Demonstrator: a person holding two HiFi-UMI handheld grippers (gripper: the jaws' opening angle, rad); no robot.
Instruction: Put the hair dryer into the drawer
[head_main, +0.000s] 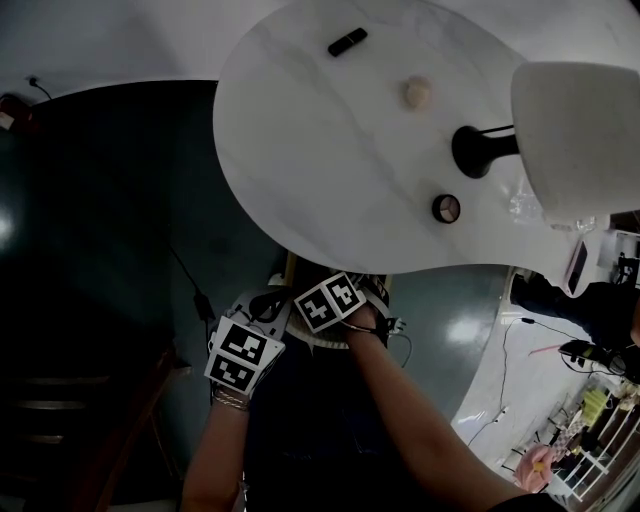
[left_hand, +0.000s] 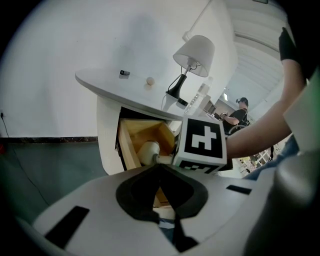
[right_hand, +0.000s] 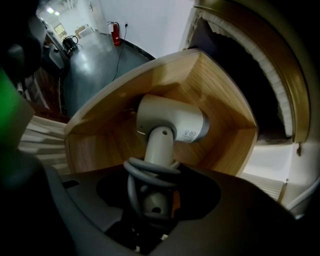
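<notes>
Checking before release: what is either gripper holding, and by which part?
Right gripper grips the cream plastic hair dryer by its cord-wrapped handle; left gripper holds nothing.

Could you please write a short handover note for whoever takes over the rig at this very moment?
Left hand-held gripper: shut, empty, in front of the open drawer.
Right hand-held gripper: shut on the handle of the hair dryer, with the cord wound round that handle; it points down into the drawer.
Things: the drawer is pulled out from under the white table. The hair dryer's head is within the drawer's wooden walls; whether it touches the bottom cannot be told.
Done: drawer open, hair dryer in the drawer but not let go.
Left: set it down, open the jaws, lift out, then probably push the drawer shut.
</notes>
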